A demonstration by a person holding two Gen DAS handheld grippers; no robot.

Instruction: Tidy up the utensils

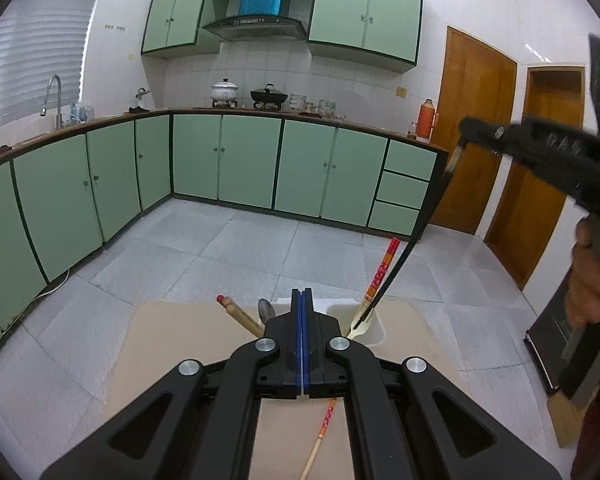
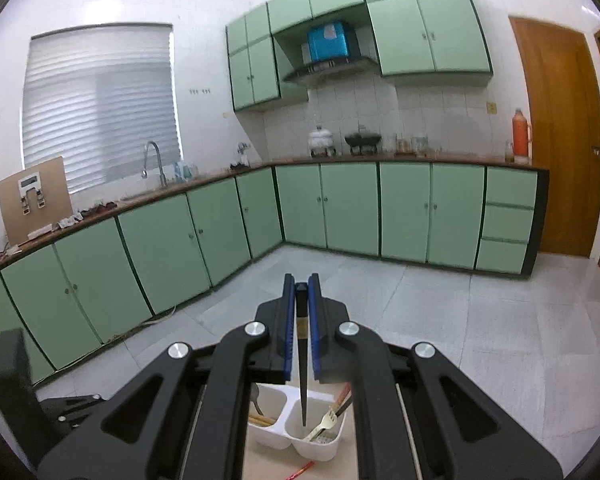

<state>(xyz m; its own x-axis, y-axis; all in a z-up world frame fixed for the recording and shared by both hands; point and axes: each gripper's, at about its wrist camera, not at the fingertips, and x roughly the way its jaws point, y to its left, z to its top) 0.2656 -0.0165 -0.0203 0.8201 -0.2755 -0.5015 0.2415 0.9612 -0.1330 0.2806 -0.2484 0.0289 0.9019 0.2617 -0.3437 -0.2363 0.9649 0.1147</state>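
**Black chopstick being lowered into utensil holder, release pending**

Work surface: a beige table (image 1: 172,344) stands well out from the green kitchen cabinets (image 1: 236,160). On it sits a white holder (image 2: 300,438) with two compartments side by side.

Holder contents: the compartment below the right gripper holds a pale fork (image 2: 322,424) and a red-patterned chopstick (image 1: 382,270) leaning outward. The other compartment holds a spoon (image 1: 266,309) and a wooden handle with a red tip (image 1: 236,312). A second red-patterned chopstick (image 1: 323,432) lies loose on the table, near the left gripper.

Right gripper (image 2: 301,292): clamped on the top end of a black chopstick (image 2: 303,392), which hangs nearly upright. Its tip is inside the fork compartment; contact with the bottom cannot be confirmed.

Left gripper (image 1: 302,300): fingers pressed together, holding nothing, positioned just beside the holder.

Assessment: the step in hand appears to be placement of the black chopstick. The next move likely calls for a short descent, then opening the fingers so the stick rests against the compartment wall. The loose chopstick remains to be collected.
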